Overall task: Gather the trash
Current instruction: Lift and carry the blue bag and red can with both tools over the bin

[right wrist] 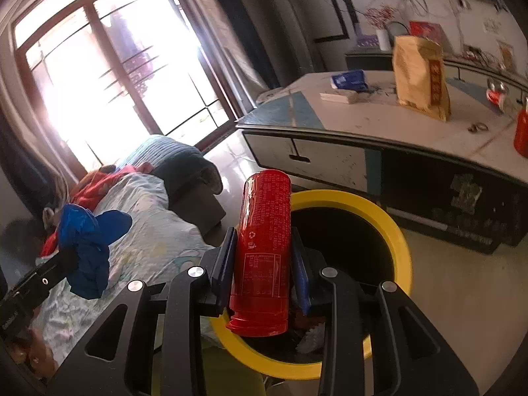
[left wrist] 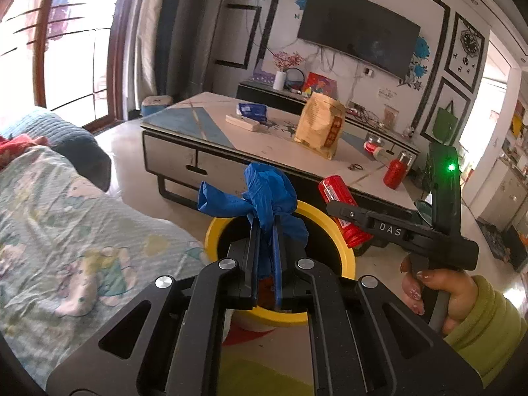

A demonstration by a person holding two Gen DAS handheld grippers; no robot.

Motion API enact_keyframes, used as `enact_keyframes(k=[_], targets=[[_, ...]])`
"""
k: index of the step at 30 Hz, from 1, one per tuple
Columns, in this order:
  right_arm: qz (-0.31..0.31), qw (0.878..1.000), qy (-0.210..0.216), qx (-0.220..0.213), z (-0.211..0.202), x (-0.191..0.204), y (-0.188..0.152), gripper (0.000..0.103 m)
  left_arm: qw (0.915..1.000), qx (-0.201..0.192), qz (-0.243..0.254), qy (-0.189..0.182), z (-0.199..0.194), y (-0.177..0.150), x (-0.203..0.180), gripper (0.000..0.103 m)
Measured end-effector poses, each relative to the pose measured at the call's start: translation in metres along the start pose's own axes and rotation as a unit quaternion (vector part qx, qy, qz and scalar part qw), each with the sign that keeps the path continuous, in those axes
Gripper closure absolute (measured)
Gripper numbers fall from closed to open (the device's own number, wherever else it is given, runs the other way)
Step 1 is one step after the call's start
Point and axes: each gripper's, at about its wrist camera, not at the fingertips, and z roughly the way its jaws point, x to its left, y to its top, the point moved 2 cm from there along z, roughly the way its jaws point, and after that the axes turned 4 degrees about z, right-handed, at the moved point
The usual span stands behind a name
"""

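My left gripper (left wrist: 265, 231) is shut on a crumpled blue glove (left wrist: 264, 191), held just above a black bin with a yellow rim (left wrist: 214, 231). To its right, a hand in a green sleeve (left wrist: 455, 293) holds my right gripper (left wrist: 349, 214), shut on a red cylindrical bottle (left wrist: 336, 194). In the right wrist view the red bottle (right wrist: 264, 231) stands upright between the pads of the right gripper (right wrist: 263, 234), over the near edge of the bin's yellow rim (right wrist: 401, 244). Some trash lies inside the bin. At far left the left gripper (right wrist: 71, 260) carries the glove (right wrist: 85, 244).
Behind the bin stands a low coffee table (left wrist: 198, 151) with a brown paper bag (left wrist: 320, 125), a blue pack (left wrist: 252, 110), a red flask (left wrist: 396, 173) and a fallen can (left wrist: 373, 148). A sofa with a floral cover (left wrist: 66, 214) fills the left side.
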Motion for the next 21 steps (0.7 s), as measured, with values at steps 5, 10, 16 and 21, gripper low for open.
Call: enact_keyframes(k=[5,10,16,21], targets=[[0.027,1.0,-0.007,0.007,0.001,-0.024,-0.002,0.073,0.9997,0.017,0.011,-0.014,0.021,-0.002,-0.012,0.1],[0.053,0.998,-0.011,0.013,0.002,-0.046,-0.007,0.073,0.999,0.034,0.016,-0.024,0.043,-0.003,-0.02,0.1],[0.074,0.997,-0.008,0.023,0.007,-0.06,-0.01,0.073,0.9979,0.053,0.022,-0.028,0.063,-0.005,-0.024,0.1],[0.077,0.996,0.003,0.033,0.011,-0.059,-0.013,0.073,0.9972,0.066,0.017,-0.031,0.076,-0.008,-0.023,0.1]])
